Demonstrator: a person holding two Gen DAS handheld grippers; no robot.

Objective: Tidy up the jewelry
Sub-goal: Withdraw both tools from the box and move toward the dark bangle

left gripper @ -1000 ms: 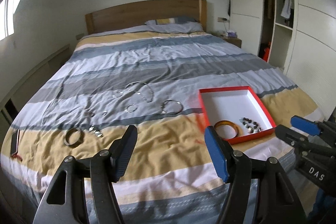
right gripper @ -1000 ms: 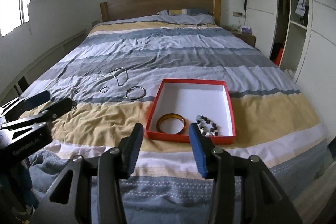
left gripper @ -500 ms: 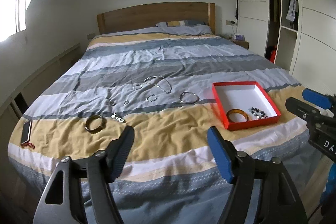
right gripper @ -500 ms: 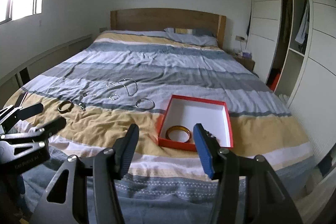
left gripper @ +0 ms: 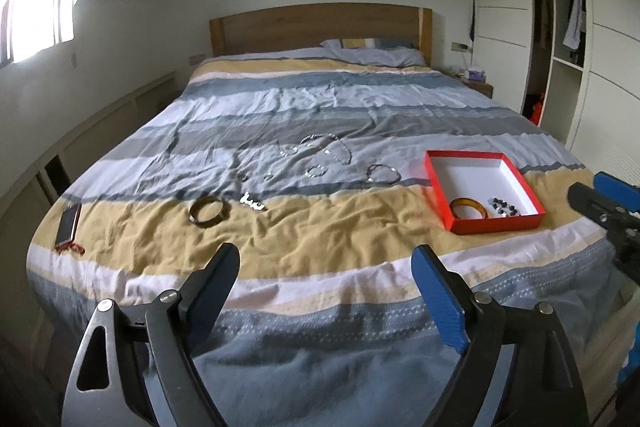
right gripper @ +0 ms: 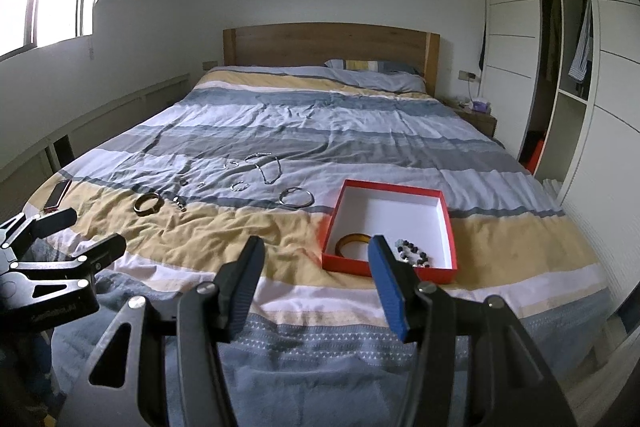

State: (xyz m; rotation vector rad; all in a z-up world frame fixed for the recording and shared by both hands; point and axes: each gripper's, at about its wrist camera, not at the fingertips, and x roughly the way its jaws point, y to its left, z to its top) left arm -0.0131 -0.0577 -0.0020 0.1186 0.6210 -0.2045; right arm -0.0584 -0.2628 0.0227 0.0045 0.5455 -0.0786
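Note:
A red box (left gripper: 440, 183) (right gripper: 332, 227) with a white inside lies on the striped bed. It holds an amber bangle (left gripper: 469, 207) (right gripper: 352, 242) and a dark bead bracelet (left gripper: 502, 207) (right gripper: 412, 253). Loose on the cover are a dark bangle (left gripper: 207, 210) (right gripper: 147, 203), a silver bangle (left gripper: 383, 173) (right gripper: 296, 197), a silver chain (left gripper: 332, 149) (right gripper: 268, 169) and several small rings (left gripper: 316, 171). My left gripper (left gripper: 325, 275) (right gripper: 60, 233) is open and empty, back from the bed's foot. My right gripper (right gripper: 316, 269) (left gripper: 600, 195) is open and empty.
A phone (left gripper: 68, 223) (right gripper: 58, 194) lies at the bed's left corner. A wooden headboard (left gripper: 320, 27) and pillow (left gripper: 376, 55) are at the far end. A nightstand (right gripper: 476, 117) and open wardrobe (right gripper: 560, 67) stand on the right. A low ledge runs along the left wall.
Both grippers have pulled back and up from the bed, so the box and jewelry look smaller and farther. Both stay open and empty.

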